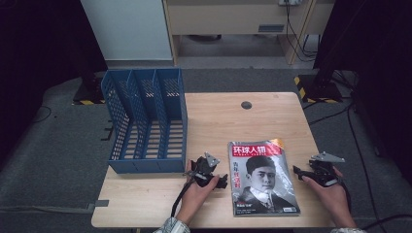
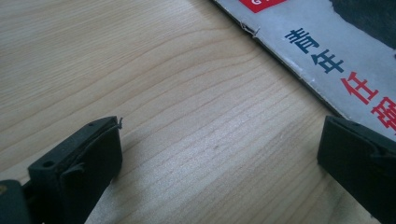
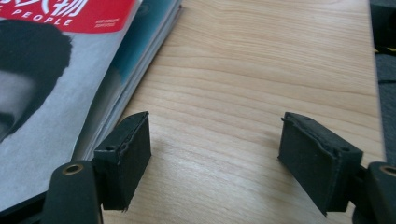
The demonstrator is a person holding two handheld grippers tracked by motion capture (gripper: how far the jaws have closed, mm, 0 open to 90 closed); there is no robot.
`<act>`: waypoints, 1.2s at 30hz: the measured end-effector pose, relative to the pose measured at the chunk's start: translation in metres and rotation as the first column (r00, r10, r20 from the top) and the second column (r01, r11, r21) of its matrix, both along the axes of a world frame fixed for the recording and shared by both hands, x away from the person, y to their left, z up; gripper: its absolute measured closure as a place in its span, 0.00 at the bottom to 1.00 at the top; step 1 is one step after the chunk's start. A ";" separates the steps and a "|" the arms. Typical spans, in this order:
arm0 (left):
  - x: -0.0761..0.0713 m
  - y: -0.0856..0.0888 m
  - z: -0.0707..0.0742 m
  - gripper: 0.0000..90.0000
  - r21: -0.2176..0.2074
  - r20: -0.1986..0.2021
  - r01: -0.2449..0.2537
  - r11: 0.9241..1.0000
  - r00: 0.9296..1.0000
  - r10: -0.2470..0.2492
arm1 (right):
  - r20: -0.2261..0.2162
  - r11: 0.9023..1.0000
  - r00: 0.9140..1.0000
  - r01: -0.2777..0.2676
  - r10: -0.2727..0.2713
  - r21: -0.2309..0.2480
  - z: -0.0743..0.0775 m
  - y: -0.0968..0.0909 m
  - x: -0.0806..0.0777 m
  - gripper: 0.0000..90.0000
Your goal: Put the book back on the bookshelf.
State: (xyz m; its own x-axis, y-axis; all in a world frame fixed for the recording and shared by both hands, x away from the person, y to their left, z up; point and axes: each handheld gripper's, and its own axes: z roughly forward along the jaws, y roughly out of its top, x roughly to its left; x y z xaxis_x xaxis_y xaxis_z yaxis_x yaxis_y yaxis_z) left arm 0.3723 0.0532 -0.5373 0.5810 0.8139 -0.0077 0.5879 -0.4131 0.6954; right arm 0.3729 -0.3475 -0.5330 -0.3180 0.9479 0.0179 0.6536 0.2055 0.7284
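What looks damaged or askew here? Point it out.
The magazine has a small nick in its cover edge, seen in the left gripper view. It also lies slightly askew to the table edge. The blue file rack stands upright; nothing is spilled.

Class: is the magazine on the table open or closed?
Closed: the magazine lies flat, front cover up, with its page edges stacked.

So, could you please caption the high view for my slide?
Two open hand-held grippers, left and right, flank a magazine lying beside a blue file rack.
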 end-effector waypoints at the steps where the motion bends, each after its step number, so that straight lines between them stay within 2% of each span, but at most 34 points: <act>1: 0.000 0.000 0.000 0.00 -0.003 0.000 0.001 1.000 1.000 -0.001 | 0.017 1.000 1.000 0.007 -0.007 -0.002 0.002 -0.001 -0.001 0.28; 2: 0.000 0.000 0.000 0.00 -0.003 0.000 0.001 1.000 1.000 -0.001 | 0.017 1.000 1.000 0.007 -0.007 -0.002 0.002 -0.001 -0.001 0.28; 3: 0.000 0.000 0.000 0.01 -0.009 0.001 0.004 1.000 1.000 -0.004 | 0.029 1.000 0.999 0.023 -0.023 0.019 0.005 -0.004 -0.002 0.26; 4: -0.001 0.000 0.001 0.01 -0.025 0.002 0.006 1.000 1.000 -0.006 | 0.029 1.000 0.999 0.023 -0.023 0.019 0.005 -0.004 -0.002 0.26; 5: -0.002 -0.002 0.002 0.05 -0.059 0.001 0.016 0.998 1.000 -0.016 | 0.040 0.999 0.999 0.029 -0.031 0.046 0.008 -0.006 -0.003 0.26; 10: -0.008 -0.008 0.009 0.08 -0.068 0.037 0.041 0.997 0.999 -0.039 | 0.054 0.997 0.998 0.008 -0.012 0.076 0.013 -0.003 -0.005 0.23; 12: -0.014 -0.014 0.013 0.08 -0.097 0.041 0.060 0.993 0.998 -0.056 | 0.047 0.997 0.998 -0.037 0.034 0.072 0.013 0.003 -0.005 0.20; 15: -0.018 -0.020 0.015 0.09 -0.100 0.047 0.067 0.993 0.997 -0.063 | 0.043 0.996 0.997 -0.061 0.058 0.065 0.013 0.009 -0.004 0.17; 16: -0.023 -0.026 0.017 0.09 -0.089 0.053 0.082 0.993 0.996 -0.078 | 0.037 0.993 0.996 -0.089 0.086 0.079 0.014 0.013 -0.003 0.14; 17: -0.025 -0.029 0.017 0.09 -0.098 0.053 0.086 0.991 0.995 -0.082 | 0.038 0.991 0.994 -0.109 0.107 0.081 0.014 0.015 -0.004 0.14; 18: -0.025 -0.029 0.017 0.09 -0.098 0.053 0.086 0.991 0.995 -0.082 | 0.038 0.991 0.994 -0.109 0.107 0.081 0.014 0.015 -0.004 0.14; 20: -0.032 -0.036 0.019 0.10 -0.106 0.059 0.121 0.987 0.992 -0.115 | 0.031 0.986 0.989 -0.144 0.142 0.088 0.014 0.025 -0.005 0.17; 21: -0.035 -0.039 0.020 0.10 -0.109 0.069 0.133 0.985 0.990 -0.126 | 0.021 0.984 0.987 -0.159 0.158 0.075 0.013 0.027 -0.005 0.19; 24: -0.043 -0.048 0.020 0.13 -0.084 0.080 0.170 0.982 0.983 -0.163 | 0.020 0.981 0.983 -0.183 0.182 0.065 0.013 0.032 -0.004 0.23; 26: -0.045 -0.051 0.019 0.22 -0.073 0.083 0.183 0.980 0.981 -0.177 | 0.013 0.980 0.982 -0.188 0.188 0.068 0.012 0.033 -0.003 0.25; 27: -0.047 -0.055 0.017 0.24 -0.063 0.071 0.201 0.978 0.978 -0.196 | 0.000 0.978 0.980 -0.197 0.197 0.065 0.010 0.034 -0.002 0.25; 30: -0.047 -0.058 0.015 0.30 -0.055 0.067 0.205 0.977 0.977 -0.201 | -0.015 0.976 0.978 -0.205 0.206 0.070 0.008 0.035 -0.002 0.26; 31: -0.047 -0.061 0.012 0.30 -0.033 0.070 0.197 0.980 0.979 -0.194 | -0.020 0.978 0.979 -0.201 0.202 0.064 0.007 0.035 -0.002 0.26; 33: -0.047 -0.062 0.009 0.36 -0.020 0.070 0.200 0.980 0.978 -0.198 | -0.022 0.976 0.977 -0.211 0.212 0.056 0.006 0.035 -0.001 0.26; 36: -0.049 -0.063 0.009 0.36 -0.007 0.083 0.194 0.981 0.978 -0.192 | -0.037 0.974 0.975 -0.216 0.219 0.062 0.004 0.038 -0.001 0.29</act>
State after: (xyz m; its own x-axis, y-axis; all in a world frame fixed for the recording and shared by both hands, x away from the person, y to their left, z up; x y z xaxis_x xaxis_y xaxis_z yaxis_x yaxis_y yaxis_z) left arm 0.3233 -0.0098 -0.5286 0.7262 0.6866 0.0349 0.4393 -0.5026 0.7446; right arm 0.3715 -0.3093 -0.5288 -0.5140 0.8532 0.0884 0.6293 0.3051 0.7148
